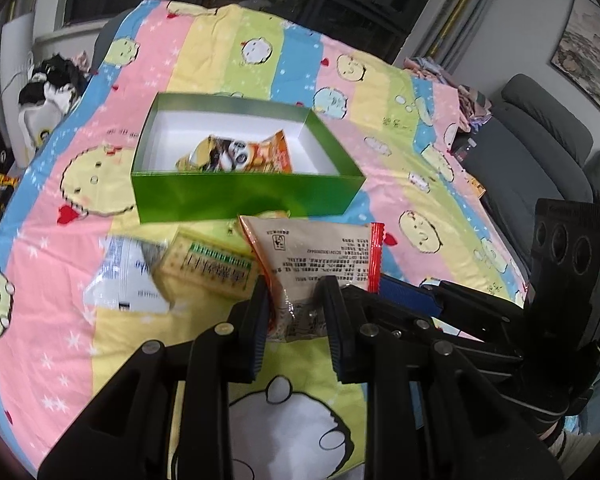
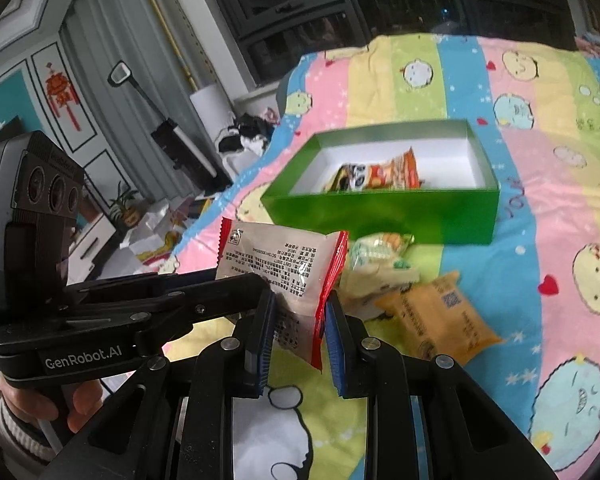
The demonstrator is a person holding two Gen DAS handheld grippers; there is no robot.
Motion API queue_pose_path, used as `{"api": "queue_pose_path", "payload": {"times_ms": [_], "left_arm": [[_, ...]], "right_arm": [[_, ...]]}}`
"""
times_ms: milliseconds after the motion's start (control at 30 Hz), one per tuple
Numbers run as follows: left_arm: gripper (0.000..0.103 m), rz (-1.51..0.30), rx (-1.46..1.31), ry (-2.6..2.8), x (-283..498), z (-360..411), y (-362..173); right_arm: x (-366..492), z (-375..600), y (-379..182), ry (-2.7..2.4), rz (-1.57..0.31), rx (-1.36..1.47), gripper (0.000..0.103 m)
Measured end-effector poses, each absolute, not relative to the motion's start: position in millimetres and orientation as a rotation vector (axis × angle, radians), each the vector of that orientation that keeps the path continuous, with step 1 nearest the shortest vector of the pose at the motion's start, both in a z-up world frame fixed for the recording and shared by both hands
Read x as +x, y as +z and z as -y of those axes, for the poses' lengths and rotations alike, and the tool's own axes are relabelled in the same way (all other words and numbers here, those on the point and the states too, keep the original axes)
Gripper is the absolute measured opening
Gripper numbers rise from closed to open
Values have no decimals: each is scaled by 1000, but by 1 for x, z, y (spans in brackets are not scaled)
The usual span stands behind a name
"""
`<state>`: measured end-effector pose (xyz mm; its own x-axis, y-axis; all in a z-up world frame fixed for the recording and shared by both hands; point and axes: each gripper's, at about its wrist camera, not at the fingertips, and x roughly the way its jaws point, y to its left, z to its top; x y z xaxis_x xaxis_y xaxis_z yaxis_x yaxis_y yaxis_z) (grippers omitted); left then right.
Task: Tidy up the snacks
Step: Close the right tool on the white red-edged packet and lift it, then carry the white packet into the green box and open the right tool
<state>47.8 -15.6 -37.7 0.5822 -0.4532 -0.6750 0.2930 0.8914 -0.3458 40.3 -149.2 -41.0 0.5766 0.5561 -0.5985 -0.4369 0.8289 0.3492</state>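
While both grippers are crowding over the striped cartoon bedspread [image 1: 40, 320], this is how things are lying.

Left gripper [image 1: 296, 312]: its fingers are pinching the lower end of the red-edged snack packet [image 1: 320, 256], lifting it clear of the bedspread with the printed back facing up.

Right gripper [image 2: 300, 320]: it is sitting at the same packet from the other side, its blue pads on either side of the packet's red seam; whether they are pressing or just flanking it, I cannot tell.

Red-edged snack packet: it is hanging in front of the near wall of the green box [image 1: 244, 196], not yet inside.

Green box: it is standing open on the bedspread, white inside, with a panda-print packet [image 1: 228, 156] and an orange packet [image 1: 274, 152] lying together on its floor.

Loose snacks, left wrist view: a yellow packet with green print [image 1: 208, 268] is lying just beside the held packet, and a white-and-blue packet [image 1: 128, 276] is touching its far side.

Loose snacks, right wrist view: a pale green-and-white packet [image 2: 376, 256] is resting near the box wall, and an orange-tan packet with a QR code [image 2: 440, 316] is lying beside it, nearer the camera.

Hand [image 2: 40, 400]: fingers are wrapping the left gripper's handle.
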Motion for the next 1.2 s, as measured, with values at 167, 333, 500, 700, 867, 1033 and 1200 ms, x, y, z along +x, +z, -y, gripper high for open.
{"api": "queue_pose_path", "payload": {"times_ms": [167, 333, 500, 700, 867, 1033, 1200], "left_arm": [[25, -812, -188, -449, 55, 19, -27], [25, -791, -178, -457, 65, 21, -19], [25, -775, -169, -462, 79, 23, -13], [25, -760, -158, -465, 96, 26, -9], [25, -750, -154, -471, 115, 27, -7], [25, -740, -149, -475, 137, 30, -4], [25, -731, -151, -482, 160, 31, -2]], "right_arm": [[46, 154, -31, 578, -723, 171, 26], [52, 157, -24, 570, -692, 167, 26], [64, 160, -18, 565, -672, 174, 26], [81, 164, -15, 562, -652, 181, 26], [99, 166, -12, 556, -639, 182, 26], [118, 168, -10, 550, -624, 187, 26], [138, 170, -8, 544, -612, 186, 26]]}}
